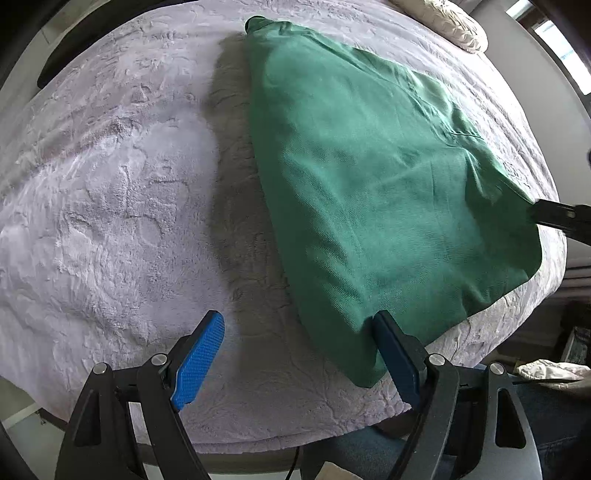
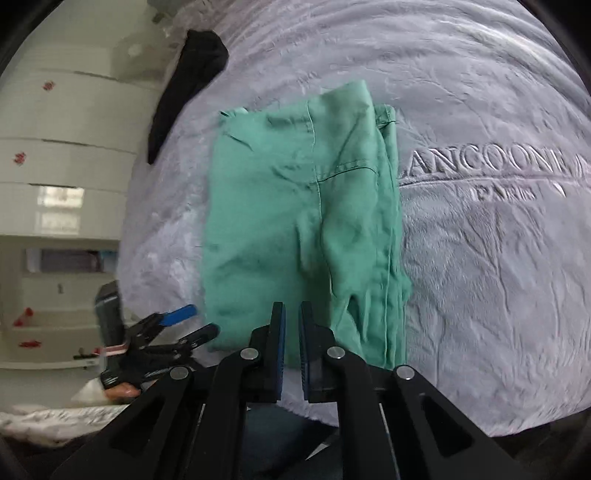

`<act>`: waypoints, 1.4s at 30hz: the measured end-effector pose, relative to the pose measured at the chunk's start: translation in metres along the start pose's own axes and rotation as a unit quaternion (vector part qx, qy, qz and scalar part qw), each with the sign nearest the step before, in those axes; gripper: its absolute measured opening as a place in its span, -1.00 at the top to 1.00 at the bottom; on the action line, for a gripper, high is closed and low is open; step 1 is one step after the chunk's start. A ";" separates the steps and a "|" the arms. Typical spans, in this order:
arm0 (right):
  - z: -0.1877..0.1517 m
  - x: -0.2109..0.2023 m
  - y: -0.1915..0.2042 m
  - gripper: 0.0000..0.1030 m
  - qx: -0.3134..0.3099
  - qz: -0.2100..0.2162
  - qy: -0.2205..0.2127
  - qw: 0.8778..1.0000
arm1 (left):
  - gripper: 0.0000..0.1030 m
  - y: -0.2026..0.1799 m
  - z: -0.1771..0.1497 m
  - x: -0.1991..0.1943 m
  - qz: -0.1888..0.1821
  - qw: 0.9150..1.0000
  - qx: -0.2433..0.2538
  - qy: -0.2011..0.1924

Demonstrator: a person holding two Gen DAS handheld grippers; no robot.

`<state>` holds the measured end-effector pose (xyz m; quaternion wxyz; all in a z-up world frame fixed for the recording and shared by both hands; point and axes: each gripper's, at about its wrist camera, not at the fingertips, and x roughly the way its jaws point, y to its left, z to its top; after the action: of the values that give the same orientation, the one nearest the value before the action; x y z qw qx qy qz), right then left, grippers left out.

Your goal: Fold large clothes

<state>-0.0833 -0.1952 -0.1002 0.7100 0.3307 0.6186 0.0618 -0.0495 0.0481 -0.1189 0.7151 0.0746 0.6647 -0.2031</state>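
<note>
The bed (image 1: 110,206) lies bare on the whole stretch left of the green garment (image 1: 369,192), open for a hand-held gripper to pass. The garment covers the strip by the near edge. A black cloth (image 2: 184,92) lies at the bed's far left edge, a pillow (image 1: 450,22) at the far corner; white drawers (image 2: 66,147) stand beside the bed.

We see a green garment (image 2: 295,229) of matt woven cloth, creased, on a plush, embossed lilac bedspread (image 1: 110,206). The left claw (image 1: 295,354) has matt black plastic arms, textured blue pads (image 1: 199,362) and shiny metal rivets.
</note>
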 end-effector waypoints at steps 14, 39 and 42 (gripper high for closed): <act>-0.005 -0.005 -0.024 0.87 0.055 -0.054 0.010 0.997 | -0.62 -0.011 0.034 -0.033 0.051 0.998 -0.010 -0.043; 0.021 -0.036 0.074 -0.72 -0.047 -0.232 -0.058 0.970 | -1.00 -0.036 0.068 -0.076 0.104 0.991 -0.044 -0.077; 0.020 -0.037 0.078 -1.00 -0.055 -0.241 -0.068 0.967 | -1.00 -0.038 0.067 -0.076 0.106 0.990 -0.044 -0.077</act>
<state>-0.0480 -0.1611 -0.0267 0.7615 0.1354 0.6260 -0.0999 -0.0052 0.0030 -0.0306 0.7843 0.0968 0.6043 -0.1017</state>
